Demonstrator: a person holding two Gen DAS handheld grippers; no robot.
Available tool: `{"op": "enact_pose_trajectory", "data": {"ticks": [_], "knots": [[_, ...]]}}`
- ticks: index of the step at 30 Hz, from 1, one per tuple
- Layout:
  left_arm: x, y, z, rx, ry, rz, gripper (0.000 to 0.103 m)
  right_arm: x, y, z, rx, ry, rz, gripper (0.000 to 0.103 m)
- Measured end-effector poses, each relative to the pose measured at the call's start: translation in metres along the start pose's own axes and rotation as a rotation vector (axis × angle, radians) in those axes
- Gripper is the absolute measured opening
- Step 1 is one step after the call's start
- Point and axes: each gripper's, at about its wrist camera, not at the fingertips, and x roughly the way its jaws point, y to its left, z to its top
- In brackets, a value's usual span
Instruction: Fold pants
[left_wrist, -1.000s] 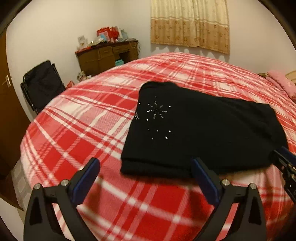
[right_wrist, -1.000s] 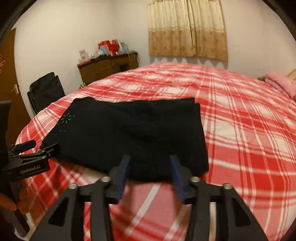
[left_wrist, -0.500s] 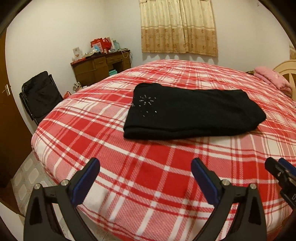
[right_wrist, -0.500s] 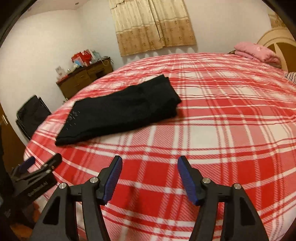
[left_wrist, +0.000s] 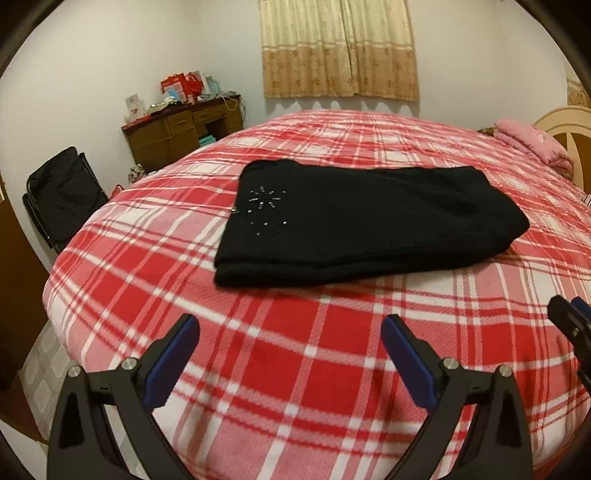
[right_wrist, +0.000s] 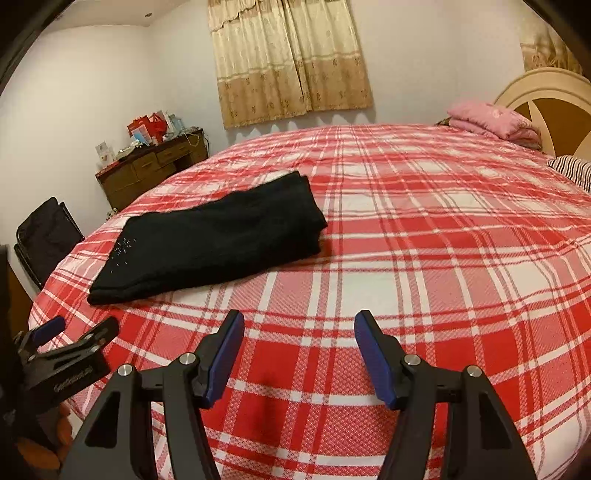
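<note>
Black pants (left_wrist: 362, 221) lie folded into a flat stack on the red plaid bed (left_wrist: 295, 369), a rhinestone star on their left part; the right wrist view has the pants (right_wrist: 214, 236) at left centre. My left gripper (left_wrist: 290, 332) hangs open above the bedspread, well short of the stack's near edge, nothing between its blue pads. Further right, my right gripper (right_wrist: 299, 330) is open too and holds nothing, with the pants far off to its upper left. The tip of the right gripper (left_wrist: 569, 317) shows at the left view's right edge.
A wooden desk (left_wrist: 181, 129) with clutter stands against the far wall, a black folding chair (left_wrist: 61, 192) beside it. A folded pink blanket (right_wrist: 491, 122) and a headboard (right_wrist: 546, 96) sit at the bed's far right. Curtains (right_wrist: 291, 59) hang behind. The bed's edge drops off at left.
Both grippers have drawn back from the folded pants, which stay flat on the bed. The right gripper's jaws widened and it swung to the right, away from the stack.
</note>
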Motion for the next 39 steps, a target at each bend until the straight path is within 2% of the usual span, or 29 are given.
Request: {"op": "enact_pose_trajectory", "data": {"ticks": [5, 12, 22, 26, 28, 30, 32, 34, 39], "knots": [[-0.002, -0.004, -0.009, 0.000, 0.015, -0.003, 0.101, -0.009, 0.000, 0.002, 0.003, -0.020, 0.020, 0.064], [-0.023, -0.004, -0.039, 0.004, 0.012, 0.009, 0.101, -0.022, -0.001, -0.008, 0.033, 0.019, 0.063, 0.064], [-0.031, -0.009, -0.032, 0.015, -0.015, -0.012, 0.101, -0.028, 0.001, -0.009, 0.007, -0.001, 0.057, 0.065], [-0.026, 0.002, -0.011, 0.033, -0.060, -0.012, 0.101, -0.017, -0.009, 0.010, 0.014, -0.013, 0.099, 0.065], [-0.017, 0.015, 0.004, 0.024, -0.076, -0.023, 0.101, -0.008, -0.017, 0.030, 0.001, -0.046, 0.108, 0.065], [-0.003, 0.032, 0.024, -0.002, -0.074, 0.000, 0.101, 0.006, -0.022, 0.049, -0.013, -0.050, 0.118, 0.065], [0.014, 0.052, 0.047, -0.052, -0.068, 0.015, 0.101, 0.027, -0.033, 0.071, 0.014, -0.027, 0.142, 0.065], [0.035, 0.066, 0.067, -0.106, -0.036, -0.004, 0.101, 0.053, -0.045, 0.090, 0.061, 0.012, 0.176, 0.065], [0.077, 0.072, 0.081, -0.181, 0.071, -0.065, 0.101, 0.118, -0.056, 0.109, 0.130, 0.146, 0.235, 0.065]]}}
